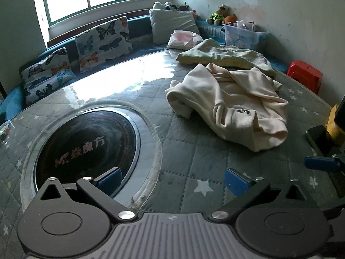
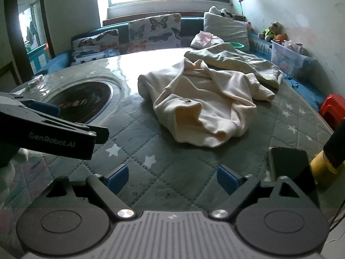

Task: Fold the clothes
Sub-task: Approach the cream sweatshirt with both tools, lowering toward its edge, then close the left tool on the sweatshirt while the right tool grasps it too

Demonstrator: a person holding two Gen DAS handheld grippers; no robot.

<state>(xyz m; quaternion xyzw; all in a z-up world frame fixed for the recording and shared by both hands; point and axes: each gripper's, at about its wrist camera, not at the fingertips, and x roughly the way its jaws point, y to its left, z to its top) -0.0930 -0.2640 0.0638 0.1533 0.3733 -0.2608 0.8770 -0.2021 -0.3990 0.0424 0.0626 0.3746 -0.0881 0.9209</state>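
A crumpled cream garment (image 1: 232,105) with a small dark mark lies in a heap on the round quilted table (image 1: 183,151); it also shows in the right wrist view (image 2: 204,108). A pale green cloth (image 1: 224,56) lies bunched behind it, touching it, and shows in the right wrist view (image 2: 235,60). My left gripper (image 1: 172,180) is open and empty, low over the table, short of the garment. My right gripper (image 2: 172,177) is open and empty, also short of the garment. The left gripper's body shows at the left of the right wrist view (image 2: 54,127).
A dark round heater plate (image 1: 86,144) is set into the table at the left. A phone (image 2: 289,161) and a yellow-based object (image 2: 327,161) lie at the table's right edge. Butterfly cushions (image 1: 103,41), a storage box (image 1: 243,34) and a red stool (image 1: 306,73) surround the table.
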